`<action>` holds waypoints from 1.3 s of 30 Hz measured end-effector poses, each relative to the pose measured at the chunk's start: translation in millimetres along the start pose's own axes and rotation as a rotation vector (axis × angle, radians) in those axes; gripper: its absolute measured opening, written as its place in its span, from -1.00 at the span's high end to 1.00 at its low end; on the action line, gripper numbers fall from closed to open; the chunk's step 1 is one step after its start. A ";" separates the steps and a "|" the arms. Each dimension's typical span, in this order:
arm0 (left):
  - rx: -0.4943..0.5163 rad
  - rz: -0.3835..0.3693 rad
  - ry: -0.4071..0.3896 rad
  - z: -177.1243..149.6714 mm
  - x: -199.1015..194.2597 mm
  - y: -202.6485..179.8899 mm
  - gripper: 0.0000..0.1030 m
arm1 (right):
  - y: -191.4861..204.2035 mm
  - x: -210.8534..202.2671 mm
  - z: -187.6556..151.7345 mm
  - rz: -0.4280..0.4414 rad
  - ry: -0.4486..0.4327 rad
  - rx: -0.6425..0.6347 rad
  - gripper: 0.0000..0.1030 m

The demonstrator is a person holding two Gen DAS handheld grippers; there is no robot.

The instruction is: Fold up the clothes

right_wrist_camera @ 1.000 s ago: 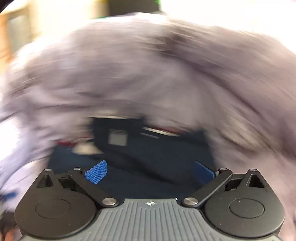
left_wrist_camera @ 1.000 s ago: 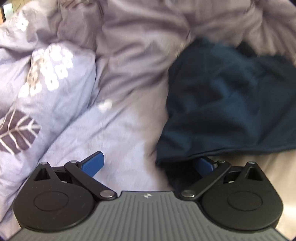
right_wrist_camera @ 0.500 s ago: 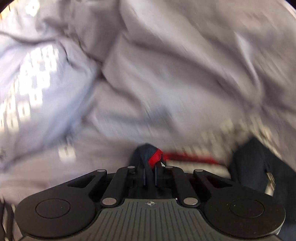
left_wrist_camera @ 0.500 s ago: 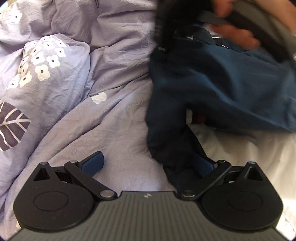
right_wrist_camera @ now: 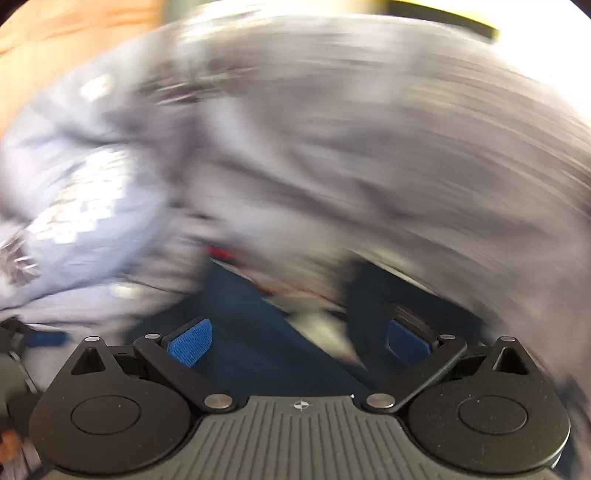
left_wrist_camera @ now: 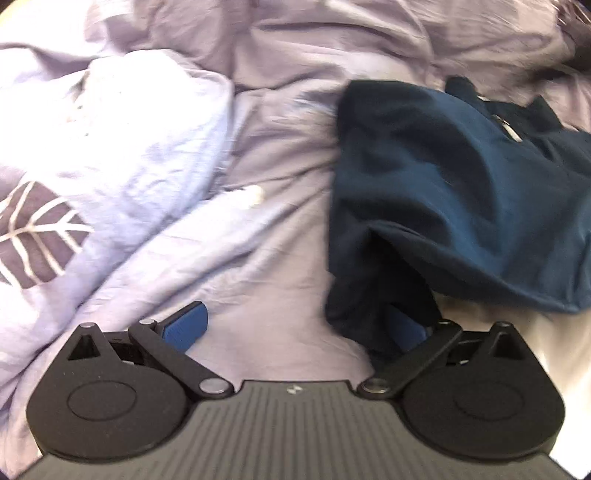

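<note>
A dark navy garment point(left_wrist_camera: 461, 184) lies crumpled on the lilac bed sheet point(left_wrist_camera: 280, 206), at the right in the left wrist view. My left gripper point(left_wrist_camera: 295, 328) is open and low over the sheet. A hanging fold of the navy cloth covers part of its right pad point(left_wrist_camera: 406, 330), while the left pad point(left_wrist_camera: 184, 326) is bare. The right wrist view is heavily motion-blurred. In it my right gripper point(right_wrist_camera: 299, 341) stands open above the navy garment point(right_wrist_camera: 258, 332), with nothing held between its fingers.
A bunched lilac duvet point(left_wrist_camera: 122, 155) with a dark leaf print point(left_wrist_camera: 33, 240) rises at the left. Rumpled bedding fills the far side. A strip of wood point(right_wrist_camera: 74, 29) shows at the top left of the right wrist view.
Half a second ago my right gripper was shut on a navy fold with red trim; now it is open. The hand and gripper above the garment have left the left wrist view.
</note>
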State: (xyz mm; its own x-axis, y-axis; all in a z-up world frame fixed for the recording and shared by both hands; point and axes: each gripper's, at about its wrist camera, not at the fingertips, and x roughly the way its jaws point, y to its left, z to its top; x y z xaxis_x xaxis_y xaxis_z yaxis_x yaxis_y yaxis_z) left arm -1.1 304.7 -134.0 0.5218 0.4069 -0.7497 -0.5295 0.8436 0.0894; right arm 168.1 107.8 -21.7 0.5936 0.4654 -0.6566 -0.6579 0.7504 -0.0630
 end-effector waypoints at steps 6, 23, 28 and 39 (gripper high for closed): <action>-0.016 0.053 0.020 -3.9 3.1 3.9 -1.00 | -80.1 -25.8 -107.1 -0.135 0.287 0.160 -0.39; 0.094 0.234 -0.086 0.2 -38.3 -16.1 -1.00 | -92.0 -17.5 -75.9 -0.217 0.144 0.195 0.60; 0.131 0.179 -0.135 16.1 -48.9 -34.9 -1.00 | -119.8 7.9 -63.9 -0.302 0.129 0.125 0.27; 0.177 0.205 -0.145 42.0 -47.5 -49.4 -1.00 | -155.2 -17.2 -89.0 -0.288 0.215 0.077 -0.96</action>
State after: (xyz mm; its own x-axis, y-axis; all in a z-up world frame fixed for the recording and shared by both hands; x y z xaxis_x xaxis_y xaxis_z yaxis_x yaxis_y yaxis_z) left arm 28.4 258.4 -75.3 0.5134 0.6098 -0.6038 -0.5151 0.7817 0.3515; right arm 218.7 -58.5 -67.5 0.6332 0.1266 -0.7635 -0.4359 0.8735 -0.2167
